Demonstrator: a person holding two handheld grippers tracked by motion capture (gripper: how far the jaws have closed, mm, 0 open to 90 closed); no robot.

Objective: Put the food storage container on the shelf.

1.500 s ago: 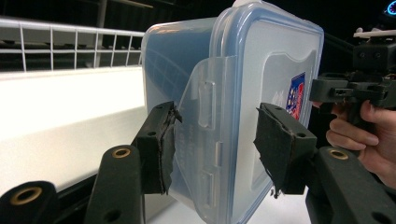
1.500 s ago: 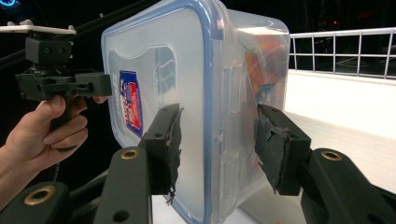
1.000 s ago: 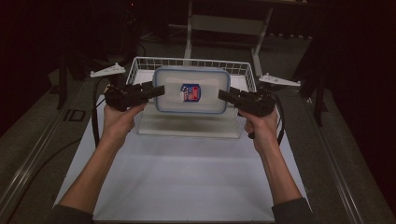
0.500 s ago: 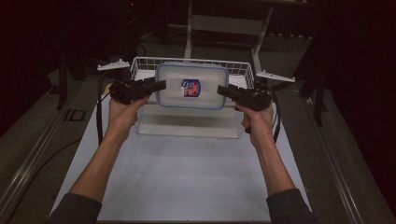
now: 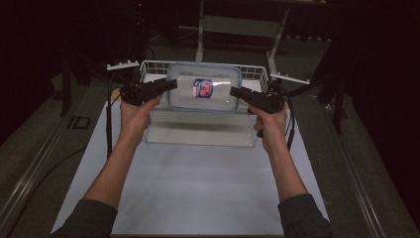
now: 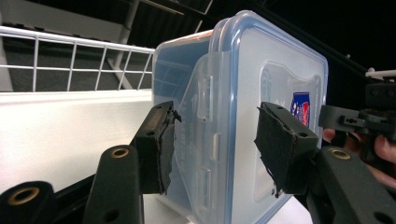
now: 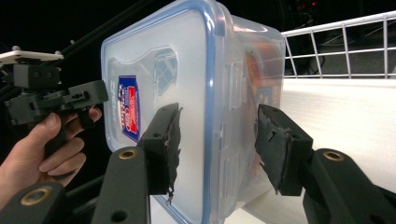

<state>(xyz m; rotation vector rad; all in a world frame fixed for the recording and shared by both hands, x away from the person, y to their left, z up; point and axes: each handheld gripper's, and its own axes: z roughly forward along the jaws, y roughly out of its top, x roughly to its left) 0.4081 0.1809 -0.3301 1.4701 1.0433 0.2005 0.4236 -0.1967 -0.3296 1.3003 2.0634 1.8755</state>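
Note:
A clear plastic container with a blue-rimmed lid and a red and blue label hangs in the air, tilted with its lid toward me, in front of the white wire basket. My left gripper is shut on its left end and my right gripper on its right end. In the left gripper view the black pads squeeze the container across lid and body. The right gripper view has the pads clamped the same way on the container, with the other hand and its gripper beyond.
A pale flat rectangular block lies on the white table mat just below the container. Dark metal frame legs stand behind the basket. Grey floor strips run along both sides of the mat.
Both grippers have risen and moved away from me with the container, which now hangs higher and closer to the wire basket.

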